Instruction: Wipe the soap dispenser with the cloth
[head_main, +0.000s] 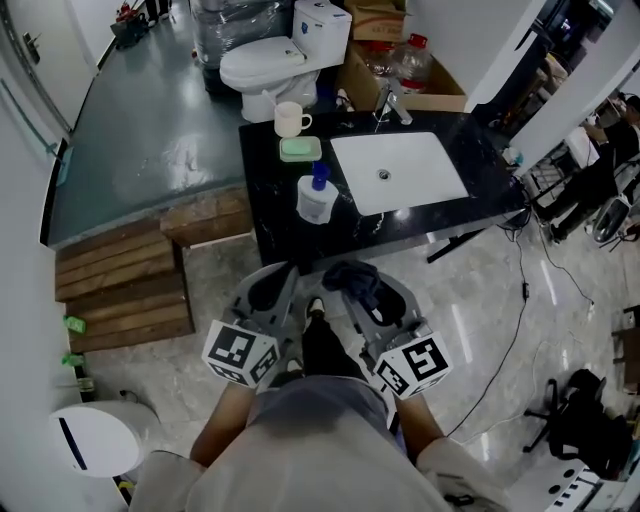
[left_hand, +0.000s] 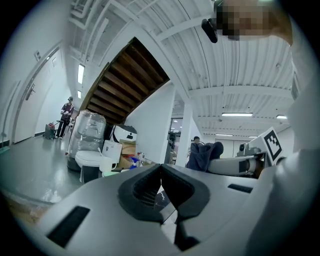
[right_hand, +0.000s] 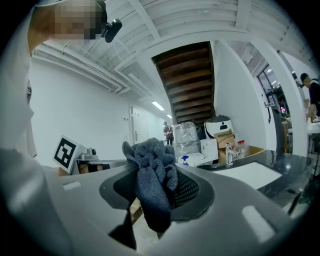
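Dark cloth (right_hand: 152, 177) clenched in right gripper (head_main: 368, 298); left gripper (left_hand: 161, 172) closed empty; counter (head_main: 285, 240) edge near.

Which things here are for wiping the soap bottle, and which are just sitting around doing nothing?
For the job:
soap dispenser
cloth, clamped in the right gripper
left gripper, shut and empty

Just lying about:
white mug
green dish
tap
sink
toilet
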